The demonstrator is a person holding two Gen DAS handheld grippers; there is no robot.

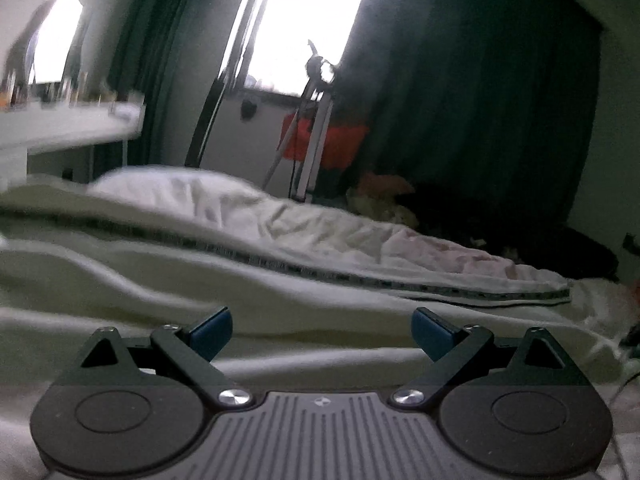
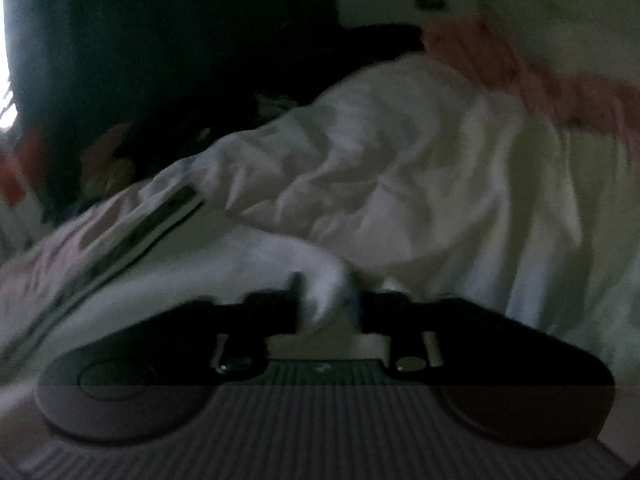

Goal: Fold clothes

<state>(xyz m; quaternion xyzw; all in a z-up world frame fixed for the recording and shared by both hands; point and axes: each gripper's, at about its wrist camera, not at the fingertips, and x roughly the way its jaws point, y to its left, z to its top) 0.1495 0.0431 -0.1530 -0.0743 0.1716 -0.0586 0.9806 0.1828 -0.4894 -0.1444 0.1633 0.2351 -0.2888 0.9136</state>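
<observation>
A white garment [image 1: 304, 224] with a dark patterned stripe along one edge [image 1: 360, 276] lies crumpled across the bed. My left gripper [image 1: 322, 330] is open and empty, low over the pale fabric in front of the garment. In the right wrist view the same white garment [image 2: 400, 168] fills the frame, with its striped edge [image 2: 160, 216] at the left. My right gripper [image 2: 330, 300] is shut on a fold of the white garment and the cloth bunches up between its fingers. The right view is dark and blurred.
A pale bedsheet [image 1: 120, 300] covers the bed. A tripod [image 1: 312, 120] and a red object [image 1: 336, 144] stand by the window behind. A white shelf [image 1: 68, 124] is at the left. Dark curtains [image 1: 480, 100] hang at the right. A pink cloth [image 2: 560, 80] lies at the far right.
</observation>
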